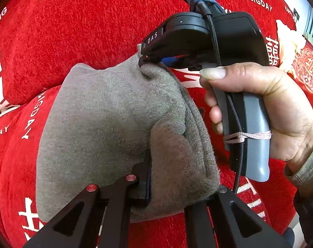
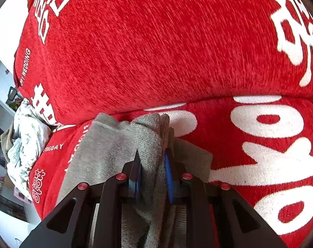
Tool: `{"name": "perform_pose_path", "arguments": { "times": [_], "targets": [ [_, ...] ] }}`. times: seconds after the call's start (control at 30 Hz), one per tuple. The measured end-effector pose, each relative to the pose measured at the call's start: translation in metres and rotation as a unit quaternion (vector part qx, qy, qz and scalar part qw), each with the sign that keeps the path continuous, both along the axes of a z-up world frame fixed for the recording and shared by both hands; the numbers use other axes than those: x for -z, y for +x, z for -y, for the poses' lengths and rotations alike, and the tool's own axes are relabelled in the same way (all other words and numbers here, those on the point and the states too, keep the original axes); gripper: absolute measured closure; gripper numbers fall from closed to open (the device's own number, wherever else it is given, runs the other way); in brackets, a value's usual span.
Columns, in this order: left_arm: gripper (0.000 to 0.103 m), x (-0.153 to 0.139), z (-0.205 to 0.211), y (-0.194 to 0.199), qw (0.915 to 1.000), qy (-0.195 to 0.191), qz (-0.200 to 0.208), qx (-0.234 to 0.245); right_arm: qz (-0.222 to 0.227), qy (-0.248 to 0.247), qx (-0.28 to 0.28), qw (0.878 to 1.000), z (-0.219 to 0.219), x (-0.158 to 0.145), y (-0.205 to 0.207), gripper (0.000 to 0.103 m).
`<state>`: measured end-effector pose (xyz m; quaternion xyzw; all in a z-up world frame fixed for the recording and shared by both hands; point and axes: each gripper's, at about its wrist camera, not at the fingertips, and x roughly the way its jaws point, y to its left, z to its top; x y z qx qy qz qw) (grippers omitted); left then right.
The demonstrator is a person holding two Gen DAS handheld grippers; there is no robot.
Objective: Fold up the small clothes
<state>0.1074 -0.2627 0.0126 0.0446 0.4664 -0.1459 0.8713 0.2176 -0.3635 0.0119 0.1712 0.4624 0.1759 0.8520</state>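
Grey knit sock (image 1: 106, 111) lies over a red printed sofa cover (image 1: 73, 24), long axis running from L gripper (image 1: 156, 188) away to R gripper (image 1: 146, 59). Both are clamped on its edges, L prob. on the folded end. No containers visible.

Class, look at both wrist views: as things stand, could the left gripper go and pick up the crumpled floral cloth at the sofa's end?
Probably not yet. The left gripper is shut on the grey garment, which the right gripper also clamps; the floral cloth lies apart.
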Motion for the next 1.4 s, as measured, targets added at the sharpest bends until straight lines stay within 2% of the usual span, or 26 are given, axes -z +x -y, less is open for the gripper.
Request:
{"name": "perform_pose_path", "arguments": {
  "times": [0.3, 0.43, 0.47, 0.5, 0.53, 0.57, 0.6, 0.63, 0.7, 0.77, 0.83, 0.93, 1.0, 1.03, 1.07, 1.1, 1.13, 1.23, 1.3, 1.4],
  "targets": [
    [0.093, 0.007, 0.011, -0.003, 0.9997, 0.02, 0.012, 0.0, -0.011, 0.003, 0.007, 1.0, 0.009, 0.019, 0.002, 0.081],
    [0.092, 0.005, 0.014, -0.009, 0.9996, 0.021, 0.018, 0.003, -0.01, -0.015, 0.022, 1.0, 0.012, 0.018, 0.001, 0.077],
    [0.081, 0.003, 0.012, -0.01, 0.9997, 0.017, 0.016, 0.004, -0.009, -0.019, 0.027, 0.999, 0.014, 0.016, 0.0, 0.077],
    [0.07, 0.001, 0.009, -0.01, 0.9999, 0.006, 0.01, 0.009, -0.008, -0.019, 0.029, 0.999, 0.014, 0.013, -0.002, 0.065],
    [0.043, -0.002, 0.004, -0.01, 0.9997, -0.014, 0.001, 0.018, -0.007, -0.023, 0.039, 0.999, 0.018, 0.007, -0.005, 0.051],
    [0.017, -0.006, -0.001, -0.011, 0.9995, -0.027, -0.004, 0.018, 0.001, -0.026, 0.048, 0.998, 0.022, -0.001, -0.011, 0.048],
    [0.011, -0.013, -0.006, -0.014, 0.9995, -0.03, 0.004, 0.011, 0.012, -0.028, 0.051, 0.998, 0.024, -0.01, -0.017, 0.047],
    [0.01, -0.022, -0.012, -0.02, 0.9993, -0.03, 0.023, 0.005, 0.021, -0.028, 0.049, 0.998, 0.025, -0.018, -0.022, 0.047],
    [0.01, -0.037, -0.021, -0.026, 0.9984, -0.039, 0.036, 0.022, 0.045, -0.028, 0.038, 0.998, 0.025, -0.039, -0.035, 0.046],
    [0.01, -0.053, -0.04, -0.029, 0.9965, -0.063, 0.049, 0.025, 0.073, -0.014, 0.022, 0.997, 0.021, -0.058, -0.051, 0.036],
    [0.01, -0.064, -0.066, -0.024, 0.9936, -0.1, 0.051, 0.013, 0.087, 0.027, -0.013, 0.996, 0.013, -0.071, -0.064, 0.025],
    [0.01, -0.063, -0.1, -0.007, 0.9891, -0.139, 0.035, -0.033, 0.061, 0.102, -0.077, 0.99, -0.003, -0.065, -0.072, 0.024],
    [0.01, -0.051, -0.118, 0.009, 0.9845, -0.161, 0.009, -0.068, 0.031, 0.109, -0.095, 0.989, -0.012, -0.049, -0.072, 0.024],
    [0.01, -0.038, -0.124, 0.019, 0.9853, -0.146, -0.01, -0.088, 0.01, 0.079, -0.083, 0.993, -0.015, -0.034, -0.069, 0.025],
    [0.01, -0.026, -0.125, 0.026, 0.9876, -0.114, -0.025, -0.105, -0.005, 0.057, -0.071, 0.996, -0.015, -0.023, -0.066, 0.025],
    [0.01, -0.015, -0.124, 0.032, 0.9896, -0.073, -0.037, -0.118, -0.025, 0.028, -0.056, 0.998, -0.012, -0.008, -0.063, 0.031],
    [0.008, 0.001, -0.125, 0.038, 0.9913, -0.045, -0.051, -0.113, -0.012, 0.02, -0.052, 0.998, -0.01, -0.007, -0.065, 0.036],
    [0.008, 0.006, -0.137, 0.031, 0.9893, -0.076, -0.061, -0.108, 0.017, -0.019, -0.037, 0.999, -0.01, -0.028, -0.085, 0.035],
    [0.008, -0.002, -0.141, 0.024, 0.9899, -0.075, -0.046, -0.111, 0.051, -0.041, -0.052, 0.996, -0.017, -0.044, -0.103, 0.035],
    [0.008, -0.007, -0.138, 0.016, 0.9925, -0.062, -0.028, -0.102, 0.086, -0.018, -0.109, 0.99, -0.028, -0.061, -0.136, 0.03]
  ]
}}
